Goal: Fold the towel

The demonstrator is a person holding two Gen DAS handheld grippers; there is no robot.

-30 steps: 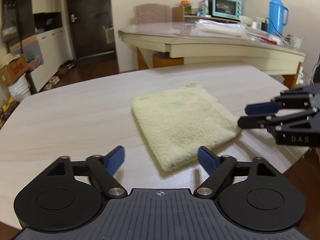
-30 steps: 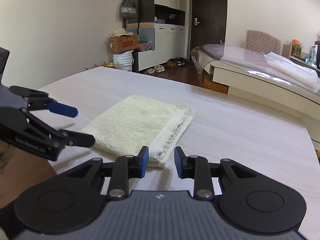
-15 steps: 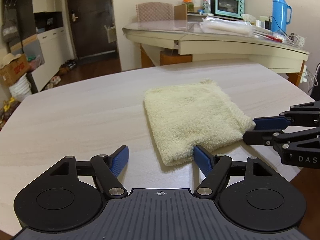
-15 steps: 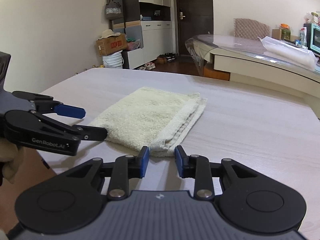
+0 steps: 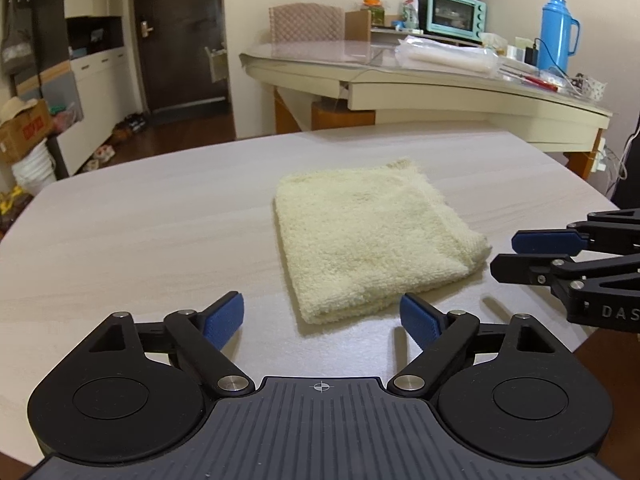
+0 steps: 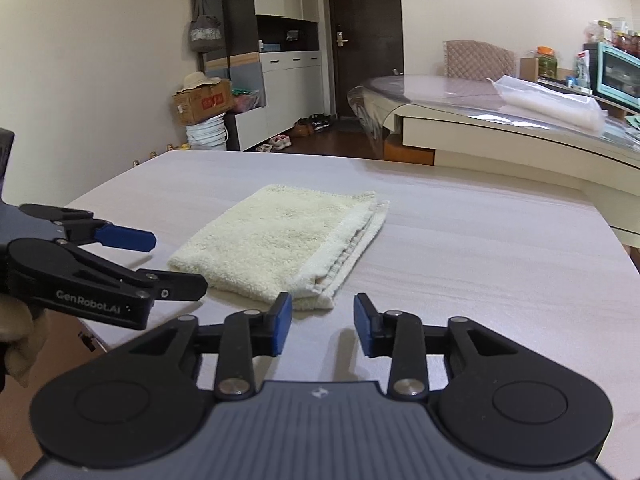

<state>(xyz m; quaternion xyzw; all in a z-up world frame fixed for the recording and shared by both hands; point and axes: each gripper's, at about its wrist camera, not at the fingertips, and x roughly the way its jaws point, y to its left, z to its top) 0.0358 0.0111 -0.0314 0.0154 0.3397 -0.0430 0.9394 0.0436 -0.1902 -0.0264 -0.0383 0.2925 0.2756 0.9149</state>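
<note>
Since the earlier frames, we note both grippers have pulled back from the towel (image 5: 372, 240): in the left wrist view it sat right up against the right-hand blue pad half a second ago, and now a strip of bare table (image 5: 132, 240) shows between that pad and the towel's near edge. The right gripper (image 6: 322, 324) has also opened; its blue pads were close together a second ago and now stand clearly apart with nothing between them. The left gripper (image 5: 322, 318) has its jaws wide apart too, and empty.

Towel position: centre of the frame in both views, lying flat on the pale wooden table as a compact, roughly square pad. In the right wrist view the stacked layer edges show along its right side, so we count several thicknesses. The towel has not shifted on the table over the second; only the cameras have.

In the left wrist view the right gripper enters from the right edge of the frame, its tips just beside the towel's right corner but not touching. In the right wrist view the left gripper comes in from the lower left, tips near the towel's near-left corner, also apart from it.

Our reading: with both grippers released and retreating, the folding looks finished or very nearly so. We cannot tell whether another fold is intended.
</note>
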